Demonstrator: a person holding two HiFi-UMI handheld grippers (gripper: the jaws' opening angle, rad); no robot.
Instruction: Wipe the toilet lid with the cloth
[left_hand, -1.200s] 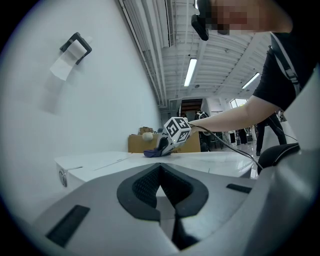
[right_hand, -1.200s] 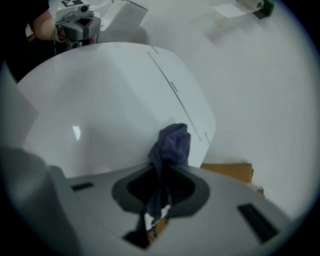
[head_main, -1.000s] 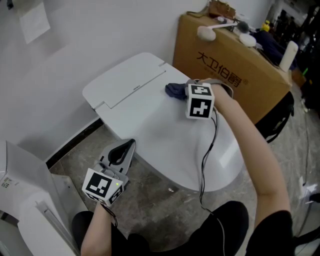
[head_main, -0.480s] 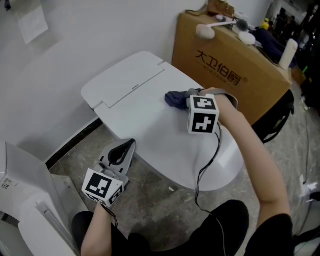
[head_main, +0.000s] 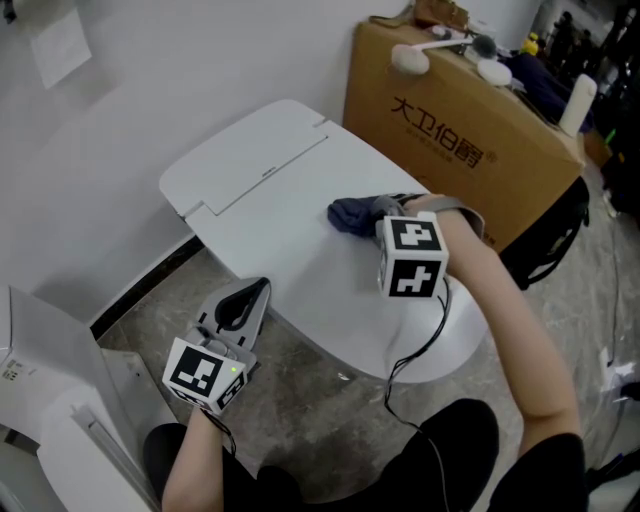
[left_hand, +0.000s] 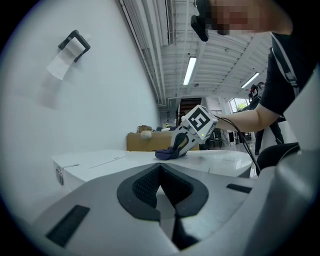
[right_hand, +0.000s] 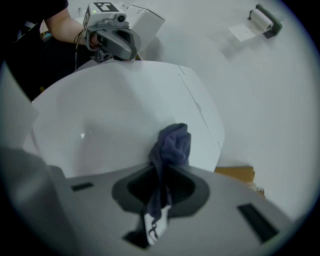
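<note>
The white toilet lid (head_main: 300, 250) is closed and fills the middle of the head view. A dark blue cloth (head_main: 350, 213) lies bunched on its right half. My right gripper (head_main: 380, 215) is shut on the cloth and presses it to the lid. In the right gripper view the cloth (right_hand: 172, 142) runs from between the jaws of the right gripper (right_hand: 161, 177) onto the lid (right_hand: 100, 120). My left gripper (head_main: 258, 290) hangs shut and holds nothing, over the floor beside the lid's left edge. From the left gripper (left_hand: 160, 172) I see the cloth (left_hand: 167, 153) across the lid.
A brown cardboard box (head_main: 470, 130) with small items on top stands right behind the toilet. A black bag (head_main: 560, 240) sits at its right. A white unit (head_main: 50, 400) is at the lower left. A toilet-paper holder (right_hand: 262, 20) hangs on the wall.
My right gripper has dragged the cloth across the lid toward me and slightly to the right. The left gripper has stayed where it was.
</note>
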